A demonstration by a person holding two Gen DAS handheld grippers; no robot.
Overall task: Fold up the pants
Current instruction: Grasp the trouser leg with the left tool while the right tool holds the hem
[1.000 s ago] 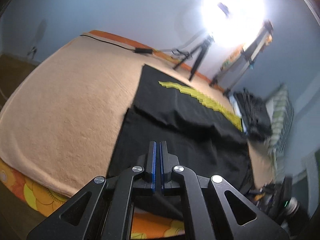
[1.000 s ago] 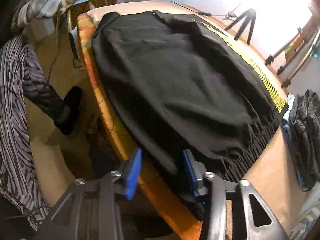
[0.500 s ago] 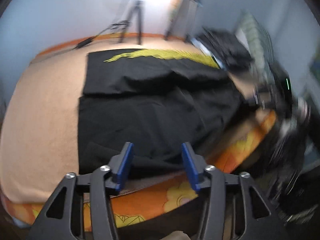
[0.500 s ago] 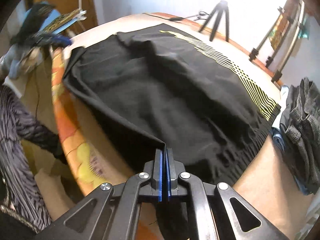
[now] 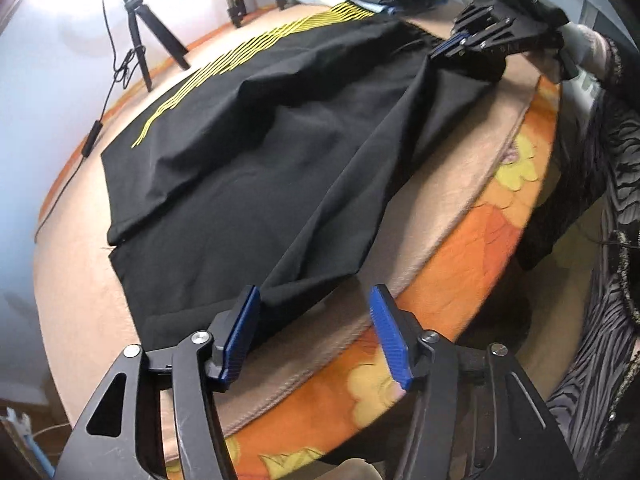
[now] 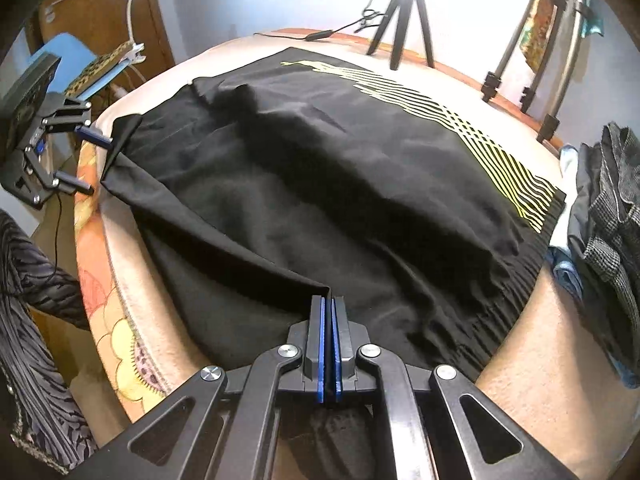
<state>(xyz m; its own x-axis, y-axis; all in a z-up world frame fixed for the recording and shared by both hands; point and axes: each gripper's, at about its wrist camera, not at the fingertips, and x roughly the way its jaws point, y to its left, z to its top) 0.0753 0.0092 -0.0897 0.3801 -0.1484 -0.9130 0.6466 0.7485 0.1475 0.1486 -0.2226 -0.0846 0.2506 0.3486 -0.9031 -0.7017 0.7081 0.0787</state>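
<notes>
- Left tongs (image 5: 316, 332), clamped a second ago, just sprung apart, parted wide beside the hem of the black pants (image 5: 280, 152), gripping nothing.
- Right tongs (image 6: 328, 344), gaping a second ago, now pinched shut on the waistband edge: hold passed across, next fold likely waiting on a fresh left grip.
- One pair of pants spread on the bed (image 5: 72, 280); two tongs; one small tripod (image 5: 140, 32).
</notes>
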